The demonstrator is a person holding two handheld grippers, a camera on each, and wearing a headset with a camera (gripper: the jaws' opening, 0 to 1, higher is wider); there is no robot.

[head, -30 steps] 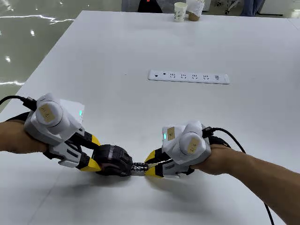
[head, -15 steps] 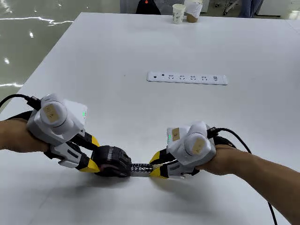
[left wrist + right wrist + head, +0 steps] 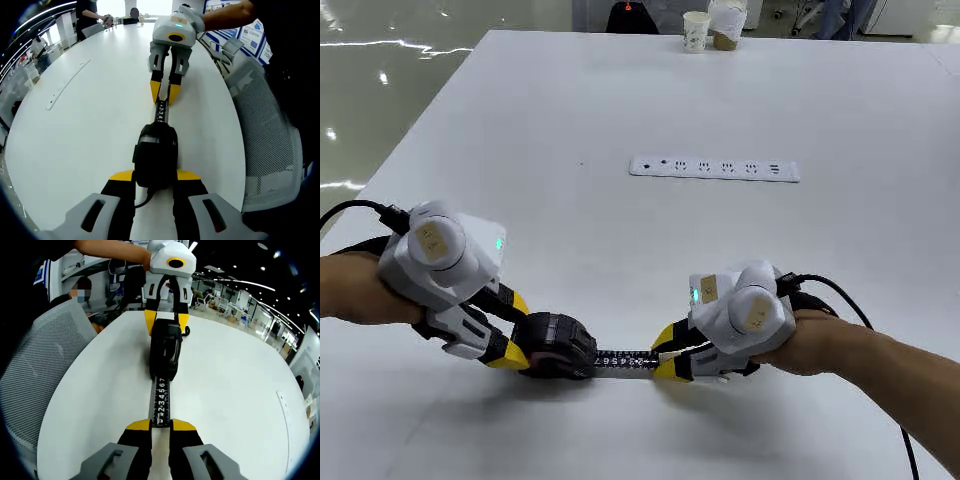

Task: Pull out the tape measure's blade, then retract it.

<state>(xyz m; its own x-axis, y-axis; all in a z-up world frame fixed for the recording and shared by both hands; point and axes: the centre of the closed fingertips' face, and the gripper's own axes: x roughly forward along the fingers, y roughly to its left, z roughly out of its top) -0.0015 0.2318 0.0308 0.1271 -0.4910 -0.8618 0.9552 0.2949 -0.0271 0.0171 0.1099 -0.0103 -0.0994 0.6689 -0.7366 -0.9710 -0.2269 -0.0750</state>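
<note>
**Status: partly extended**

Head view: black chunky tape measure (image 3: 558, 345) on white table (image 3: 620, 230), on the person's side of the white power strip (image 3: 713, 169). L gripper (image 3: 517, 328) clamps its case.
L gripper view: R gripper (image 3: 166, 92) pinches tip of black numbered blade (image 3: 161, 112).
R gripper view: blade runs case to own jaws.

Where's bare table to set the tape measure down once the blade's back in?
Bare table between the power strip and the tape measure, and beyond the strip up to the cups. Crowded: the near edge, where left tongs, blade and right tongs line up.
</note>
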